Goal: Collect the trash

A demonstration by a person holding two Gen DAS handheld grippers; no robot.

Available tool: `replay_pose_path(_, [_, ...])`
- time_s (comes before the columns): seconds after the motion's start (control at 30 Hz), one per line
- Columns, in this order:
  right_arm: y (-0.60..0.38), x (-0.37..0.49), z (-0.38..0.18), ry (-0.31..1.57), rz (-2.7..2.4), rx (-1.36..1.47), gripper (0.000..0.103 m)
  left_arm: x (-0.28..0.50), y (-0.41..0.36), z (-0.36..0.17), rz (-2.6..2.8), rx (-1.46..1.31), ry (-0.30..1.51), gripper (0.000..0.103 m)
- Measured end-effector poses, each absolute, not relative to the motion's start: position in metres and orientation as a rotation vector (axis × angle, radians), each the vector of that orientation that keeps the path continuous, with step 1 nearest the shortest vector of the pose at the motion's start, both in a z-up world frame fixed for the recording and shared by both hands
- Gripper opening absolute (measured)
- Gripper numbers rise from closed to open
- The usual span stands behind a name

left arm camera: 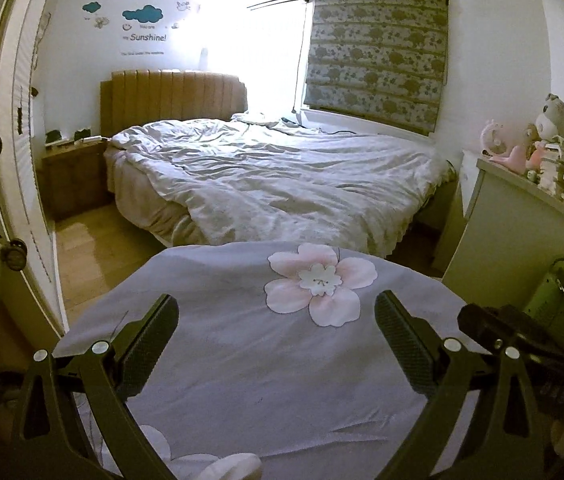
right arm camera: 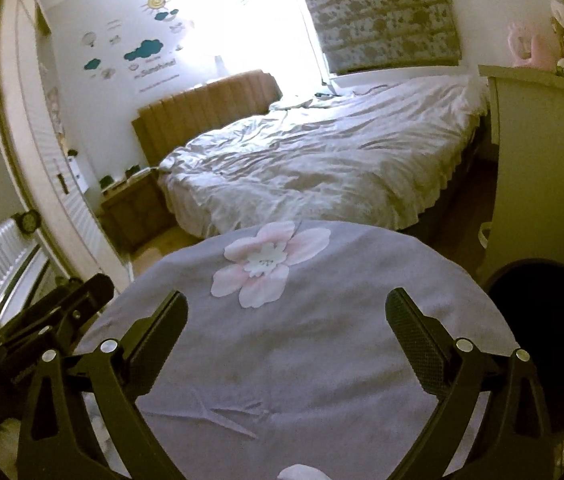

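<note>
My left gripper (left arm camera: 278, 312) is open and empty above a round table covered by a grey cloth (left arm camera: 250, 368) with a pink flower print (left arm camera: 318, 284). My right gripper (right arm camera: 286, 312) is also open and empty above the same cloth (right arm camera: 290, 360), its flower (right arm camera: 266, 260) ahead of the fingertips. No piece of trash shows on the cloth in either view. A green bin (left arm camera: 558, 304) stands on the floor to the right of the table. The right gripper's body (left arm camera: 514, 332) shows at the right of the left wrist view. The left gripper's body (right arm camera: 54, 320) shows at the left of the right wrist view.
A bed with a rumpled white duvet (left arm camera: 274, 176) lies beyond the table. A wooden nightstand (left arm camera: 74, 172) stands left of it. A white cabinet (left arm camera: 522, 232) with books and plush toys stands at the right. A dark round seat (right arm camera: 546, 332) is beside the table. A radiator (right arm camera: 6, 248) is at the left.
</note>
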State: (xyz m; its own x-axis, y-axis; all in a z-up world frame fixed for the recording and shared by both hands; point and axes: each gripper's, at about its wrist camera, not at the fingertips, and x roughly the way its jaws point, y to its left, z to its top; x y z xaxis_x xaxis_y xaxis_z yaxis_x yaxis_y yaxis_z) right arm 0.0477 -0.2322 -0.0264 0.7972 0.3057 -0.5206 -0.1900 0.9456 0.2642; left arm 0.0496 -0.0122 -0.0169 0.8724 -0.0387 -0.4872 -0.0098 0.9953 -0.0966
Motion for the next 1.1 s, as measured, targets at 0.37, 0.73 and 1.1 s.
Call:
replay_pose_path(0.37, [-0.234,0.039,-0.025,0.573,0.265,0.201,0.098,0.046,-0.012,-0.016,-0.015,-0.084,0.506,0.097])
replay_pose_path(0.73, [-0.23,0.035,-0.024,0.575,0.276,0.195,0.098,0.043,-0.01,-0.016,-0.012,-0.083,0.503,0.097])
replay_pose_path(1.1, [-0.226,0.031,-0.022,0.578,0.283,0.195,0.098,0.033,-0.007,-0.017,-0.013,-0.079,0.508,0.097])
